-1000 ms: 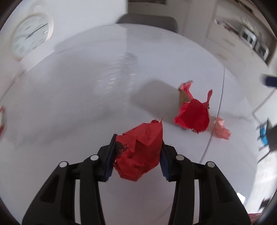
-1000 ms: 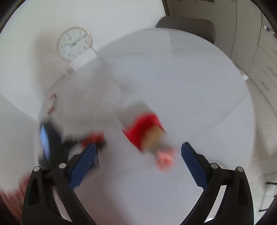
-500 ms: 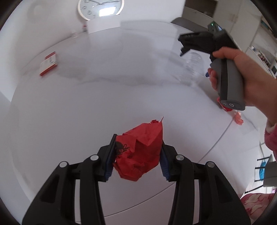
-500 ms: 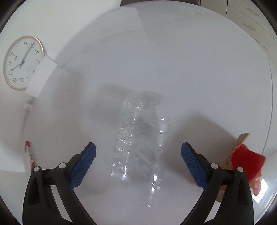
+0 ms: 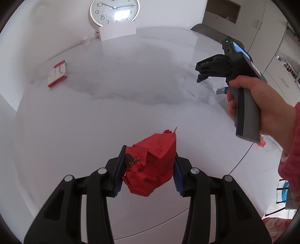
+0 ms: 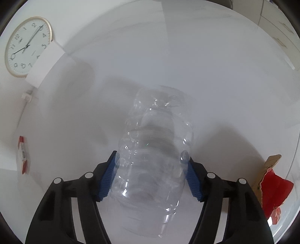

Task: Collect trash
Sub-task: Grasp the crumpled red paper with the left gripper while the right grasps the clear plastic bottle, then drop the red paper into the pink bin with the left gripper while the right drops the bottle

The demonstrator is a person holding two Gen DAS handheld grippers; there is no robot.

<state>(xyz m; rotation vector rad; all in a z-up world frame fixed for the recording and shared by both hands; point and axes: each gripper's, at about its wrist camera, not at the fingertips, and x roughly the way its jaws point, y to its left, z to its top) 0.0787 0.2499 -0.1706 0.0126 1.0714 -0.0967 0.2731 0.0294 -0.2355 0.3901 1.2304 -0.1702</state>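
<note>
The right hand-held gripper (image 6: 151, 174) has just been closing its jaws and is now pinching the clear plastic bottle (image 6: 155, 150) lying on the tabletop (image 6: 206, 65); the left hand-held gripper (image 5: 148, 173) is clamping red crumpled paper (image 5: 150, 169). Next, lifting calls for gentle pressure, since the bottle likely buckles.

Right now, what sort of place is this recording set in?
Probably a home dining or living room: a large round white table, a round white wall clock leaning behind it, a grey chair back, and white cabinets with shelves beyond.
</note>
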